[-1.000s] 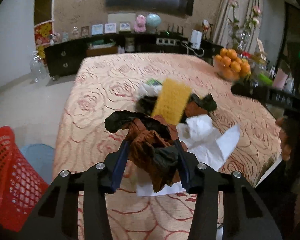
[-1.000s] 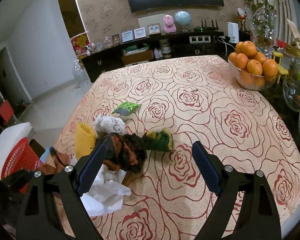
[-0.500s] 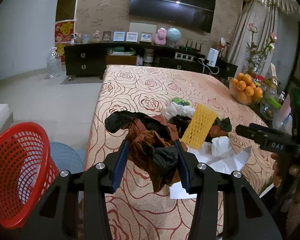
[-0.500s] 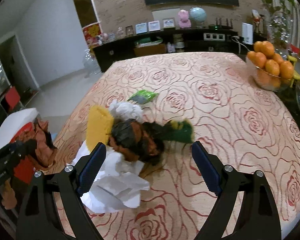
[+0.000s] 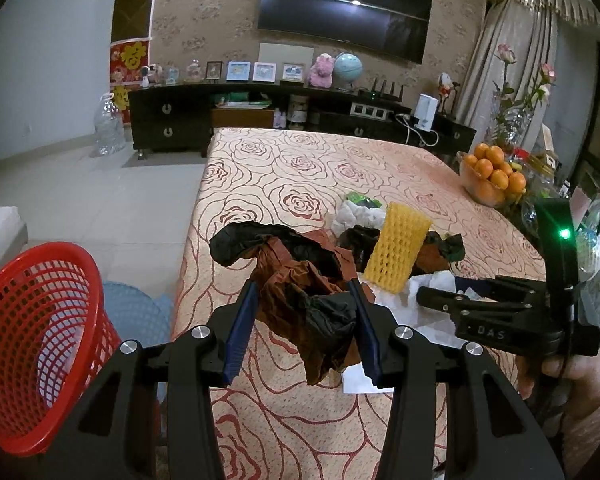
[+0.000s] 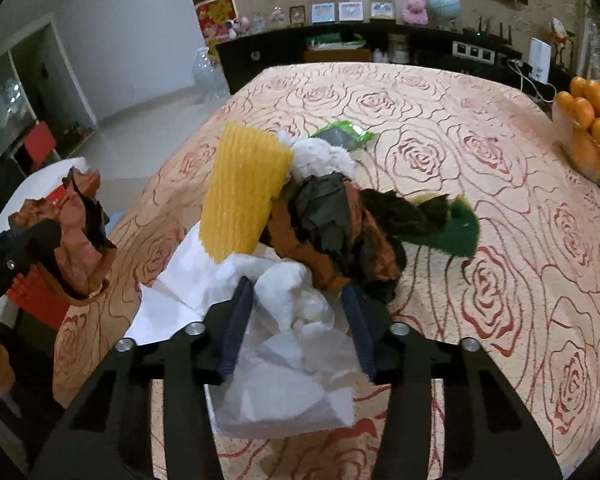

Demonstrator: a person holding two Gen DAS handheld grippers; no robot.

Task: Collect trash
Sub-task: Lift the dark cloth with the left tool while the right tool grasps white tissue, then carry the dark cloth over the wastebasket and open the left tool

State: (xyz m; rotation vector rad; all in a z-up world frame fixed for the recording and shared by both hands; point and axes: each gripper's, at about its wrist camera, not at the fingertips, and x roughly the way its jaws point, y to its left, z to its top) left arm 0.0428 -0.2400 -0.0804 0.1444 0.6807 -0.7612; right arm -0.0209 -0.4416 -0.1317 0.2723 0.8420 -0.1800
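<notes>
My left gripper (image 5: pixel 302 316) is shut on a crumpled brown and black wrapper (image 5: pixel 304 284) and holds it above the table's left edge, near a red mesh basket (image 5: pixel 32 320) on the floor. It also shows in the right wrist view (image 6: pixel 80 236). My right gripper (image 6: pixel 296 320) has closed around crumpled white paper (image 6: pixel 288 320) at the near side of a trash pile: yellow foam net (image 6: pixel 244 188), brown and black wrapper (image 6: pixel 336 236), green sponge (image 6: pixel 452 228), white tissue (image 6: pixel 320 156), green packet (image 6: pixel 342 134).
The table has a rose-patterned cloth (image 6: pixel 480 160). A bowl of oranges (image 5: pixel 492 180) stands at its right edge. A blue stool (image 5: pixel 136 316) sits beside the basket. A dark sideboard (image 5: pixel 260 120) runs along the far wall.
My left gripper has carried the wrapper back and left, bringing the red basket closer. My right gripper has moved in on the pile and narrowed from wide open onto the white paper.
</notes>
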